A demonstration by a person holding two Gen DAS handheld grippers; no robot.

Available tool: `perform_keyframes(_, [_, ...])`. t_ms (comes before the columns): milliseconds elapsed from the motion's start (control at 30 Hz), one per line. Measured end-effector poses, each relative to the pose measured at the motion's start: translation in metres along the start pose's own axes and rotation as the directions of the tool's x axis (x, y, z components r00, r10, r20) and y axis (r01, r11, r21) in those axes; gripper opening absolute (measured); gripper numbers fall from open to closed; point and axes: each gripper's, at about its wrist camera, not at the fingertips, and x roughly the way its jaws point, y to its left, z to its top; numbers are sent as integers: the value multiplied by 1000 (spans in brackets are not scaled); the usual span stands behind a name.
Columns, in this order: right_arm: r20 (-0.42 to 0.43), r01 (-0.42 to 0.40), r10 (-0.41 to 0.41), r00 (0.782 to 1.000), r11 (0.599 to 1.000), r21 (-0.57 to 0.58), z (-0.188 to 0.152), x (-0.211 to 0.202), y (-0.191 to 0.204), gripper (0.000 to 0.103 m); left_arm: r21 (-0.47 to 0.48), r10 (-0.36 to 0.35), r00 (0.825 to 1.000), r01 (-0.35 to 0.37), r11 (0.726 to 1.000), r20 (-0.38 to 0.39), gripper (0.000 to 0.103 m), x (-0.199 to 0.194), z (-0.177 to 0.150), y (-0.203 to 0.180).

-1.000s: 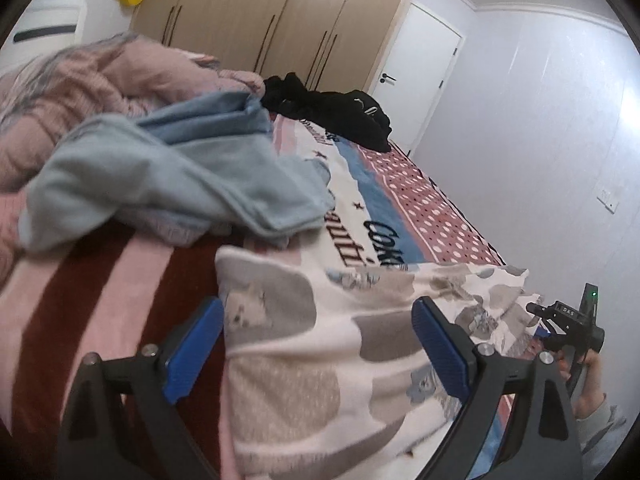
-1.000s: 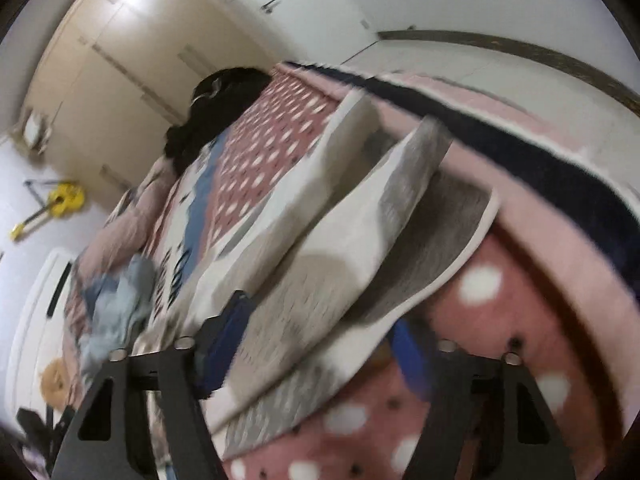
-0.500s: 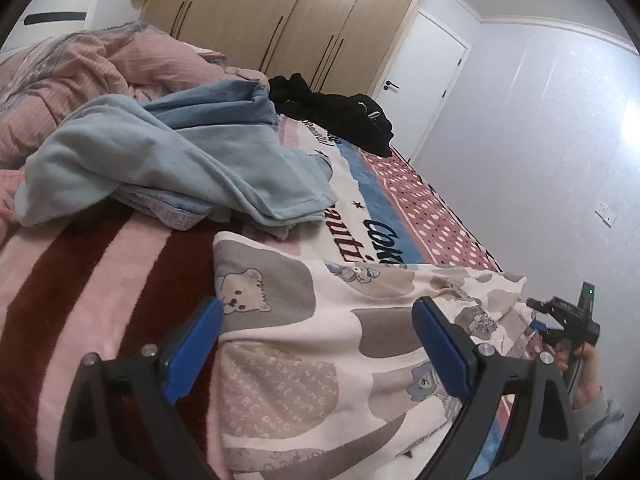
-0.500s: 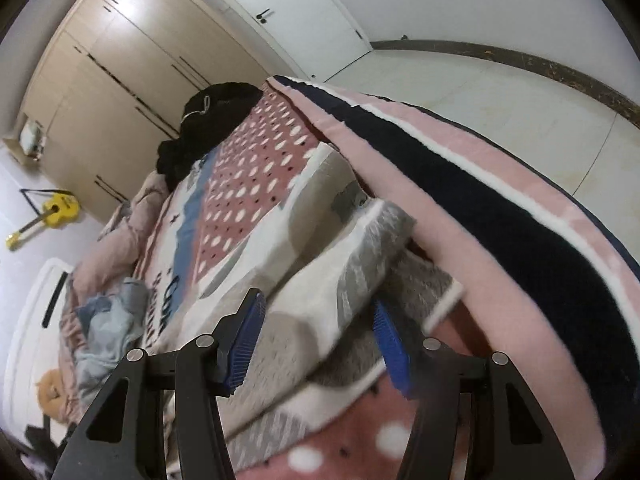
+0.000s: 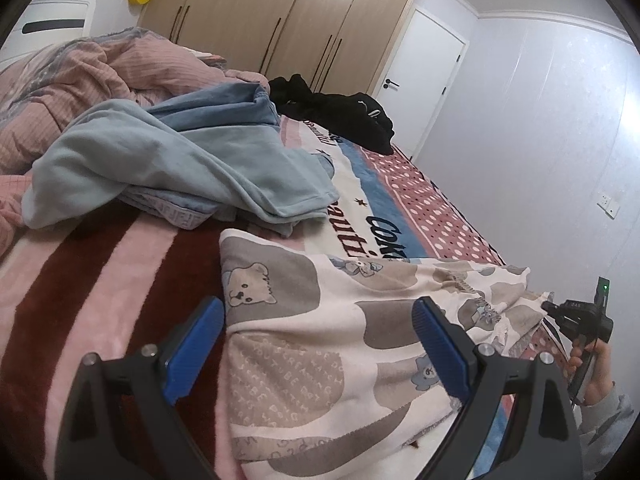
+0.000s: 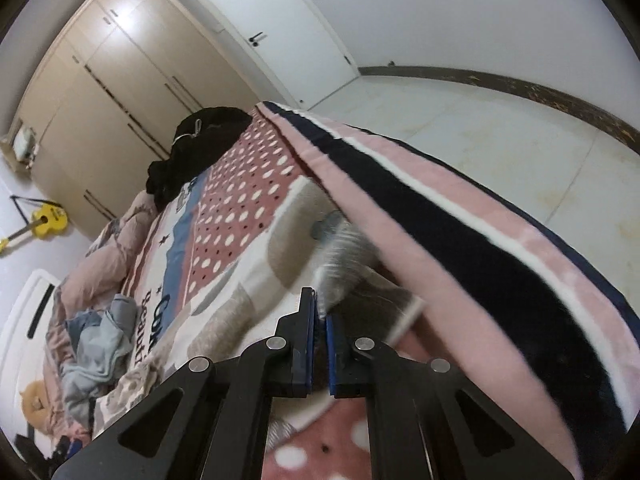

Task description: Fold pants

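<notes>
Cream pants [image 5: 340, 320] with grey patches and bear prints lie flat across the striped bed blanket [image 5: 100, 280]. My left gripper [image 5: 316, 312] hovers open over their near end, one blue pad on each side of the cloth and neither pressing it. At the far right, a hand holds my right gripper [image 5: 560, 312] at the pants' other end. In the right wrist view, the right gripper [image 6: 320, 312] is shut on a blurred fold of the pants [image 6: 248, 272] near the bed's edge.
A heap of light blue clothes [image 5: 180, 160] and a pink duvet [image 5: 80, 76] lie behind the pants. A black garment [image 5: 340, 116] sits further along the bed. Wardrobes [image 5: 280, 20], a white door [image 5: 420, 80] and pale floor [image 6: 480, 128] surround the bed.
The right gripper's jaws went from wide apart around the pants' leg end to closed on a fold of it. The left gripper stayed open over the near end.
</notes>
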Motion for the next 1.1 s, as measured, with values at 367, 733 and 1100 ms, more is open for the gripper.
perform_keyframes(367, [-55, -19, 17, 998, 999, -26, -4, 11, 4, 42, -3, -6, 1000, 6, 1000, 9, 94, -4, 1, 2])
perform_keyframes(733, [63, 65, -59, 996, 994, -91, 6, 13, 17, 0, -11, 17, 1000, -17, 1000, 10, 94, -5, 2, 7])
perform_keyframes(1100, [-5, 120, -121, 993, 991, -62, 7, 1, -9, 0, -11, 12, 1000, -12, 1000, 10, 94, -6, 1, 7])
